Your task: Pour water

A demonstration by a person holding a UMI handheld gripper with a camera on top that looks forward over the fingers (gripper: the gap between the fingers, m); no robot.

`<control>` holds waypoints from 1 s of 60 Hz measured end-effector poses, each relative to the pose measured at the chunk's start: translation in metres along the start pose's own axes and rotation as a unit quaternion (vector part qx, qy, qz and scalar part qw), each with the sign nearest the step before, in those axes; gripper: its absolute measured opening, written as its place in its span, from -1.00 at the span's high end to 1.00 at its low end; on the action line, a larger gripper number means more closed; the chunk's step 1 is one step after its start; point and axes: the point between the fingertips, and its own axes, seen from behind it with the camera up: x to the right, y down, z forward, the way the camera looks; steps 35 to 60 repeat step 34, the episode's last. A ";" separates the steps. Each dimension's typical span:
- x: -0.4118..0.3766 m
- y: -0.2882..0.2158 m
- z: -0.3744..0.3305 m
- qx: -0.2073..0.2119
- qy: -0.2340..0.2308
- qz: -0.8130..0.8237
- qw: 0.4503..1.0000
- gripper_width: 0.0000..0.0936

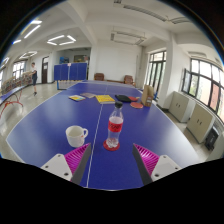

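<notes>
A clear plastic water bottle (115, 126) with a red label and red cap stands upright on a red coaster (112, 146) on the blue table (50, 125), just ahead of my fingers. A white mug (76, 135) stands to the bottle's left on the table. My gripper (110, 160) is open and empty, its pink-padded fingers (75, 159) spread wide apart, short of the bottle and the mug.
The blue table tennis table has a white centre line. Yellow, white and red papers and books (100, 99) and a brown bag (148, 95) lie at its far end. A person (33, 75) stands far left. Windows line the right wall.
</notes>
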 end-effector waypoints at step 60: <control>-0.014 0.028 -0.157 0.004 0.025 0.008 1.000 -0.82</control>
